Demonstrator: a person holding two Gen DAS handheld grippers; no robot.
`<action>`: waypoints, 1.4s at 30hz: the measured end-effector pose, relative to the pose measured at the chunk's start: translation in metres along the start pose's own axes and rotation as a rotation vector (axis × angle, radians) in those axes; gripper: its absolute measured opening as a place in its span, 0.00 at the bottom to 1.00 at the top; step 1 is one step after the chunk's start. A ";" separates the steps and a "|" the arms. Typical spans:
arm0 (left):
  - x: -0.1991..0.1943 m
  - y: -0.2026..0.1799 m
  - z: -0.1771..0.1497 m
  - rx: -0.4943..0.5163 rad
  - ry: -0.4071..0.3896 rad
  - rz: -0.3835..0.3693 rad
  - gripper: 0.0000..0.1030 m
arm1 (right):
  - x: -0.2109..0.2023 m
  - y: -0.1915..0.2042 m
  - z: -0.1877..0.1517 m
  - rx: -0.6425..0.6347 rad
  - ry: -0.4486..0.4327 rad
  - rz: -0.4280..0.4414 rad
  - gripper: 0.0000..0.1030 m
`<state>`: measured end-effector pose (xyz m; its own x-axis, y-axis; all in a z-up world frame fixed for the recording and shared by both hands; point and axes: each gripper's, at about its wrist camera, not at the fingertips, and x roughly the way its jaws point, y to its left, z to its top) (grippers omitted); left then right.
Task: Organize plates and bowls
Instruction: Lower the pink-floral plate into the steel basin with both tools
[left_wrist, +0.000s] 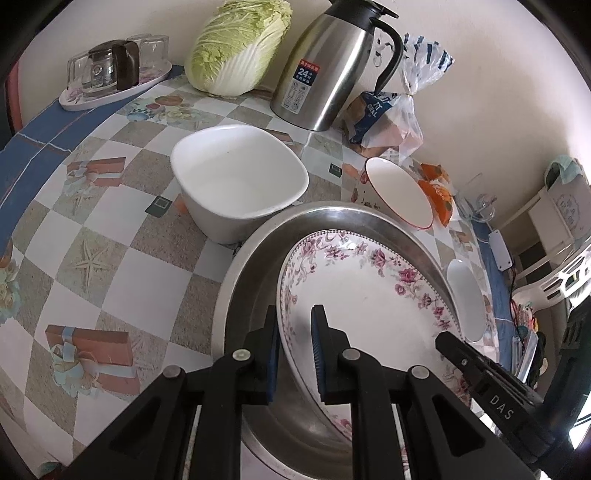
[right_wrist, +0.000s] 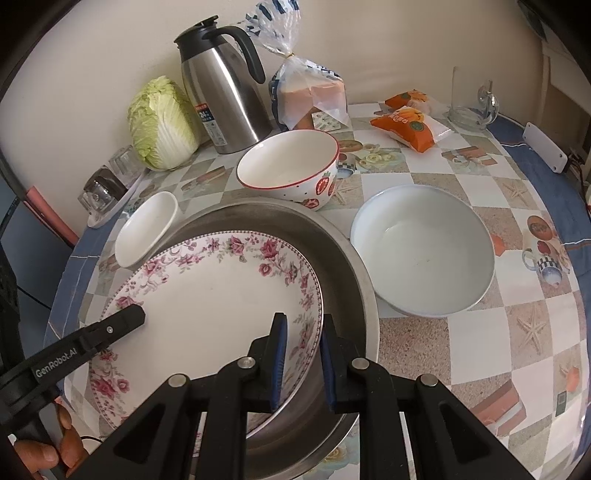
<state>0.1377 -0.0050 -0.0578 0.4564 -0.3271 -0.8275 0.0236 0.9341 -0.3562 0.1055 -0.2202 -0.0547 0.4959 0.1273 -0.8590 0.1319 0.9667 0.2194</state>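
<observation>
A floral-rimmed plate (left_wrist: 369, 299) (right_wrist: 218, 295) sits tilted inside a steel basin (left_wrist: 243, 266) (right_wrist: 354, 266). My left gripper (left_wrist: 295, 350) straddles the plate's left rim, jaws close on either side of it. My right gripper (right_wrist: 301, 358) straddles the plate's right rim the same way. Whether the pads press the rim is not clear. A white squarish bowl (left_wrist: 236, 173) (right_wrist: 146, 229) stands left of the basin. A red-rimmed strawberry bowl (right_wrist: 291, 166) (left_wrist: 400, 192) stands behind it. A pale round bowl (right_wrist: 424, 254) (left_wrist: 465, 299) stands to its right.
Against the wall stand a napa cabbage (left_wrist: 240, 44), a steel thermos jug (left_wrist: 332, 66), a bagged bread loaf (right_wrist: 310, 92) and orange snack packets (right_wrist: 406, 125). A tray of glasses (left_wrist: 114, 74) is at far left, a glass mug (right_wrist: 469, 99) at far right.
</observation>
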 end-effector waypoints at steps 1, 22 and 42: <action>0.001 -0.001 0.000 0.005 0.000 0.005 0.14 | 0.000 0.000 0.000 0.000 0.000 -0.001 0.18; 0.016 -0.005 -0.003 0.027 0.058 0.041 0.17 | 0.007 0.001 0.001 -0.016 0.017 -0.033 0.18; 0.021 -0.005 -0.005 0.031 0.076 0.104 0.19 | 0.015 0.011 -0.006 -0.120 0.047 -0.092 0.19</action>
<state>0.1423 -0.0172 -0.0757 0.3893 -0.2366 -0.8902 0.0079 0.9673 -0.2537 0.1094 -0.2062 -0.0674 0.4455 0.0450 -0.8942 0.0695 0.9940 0.0846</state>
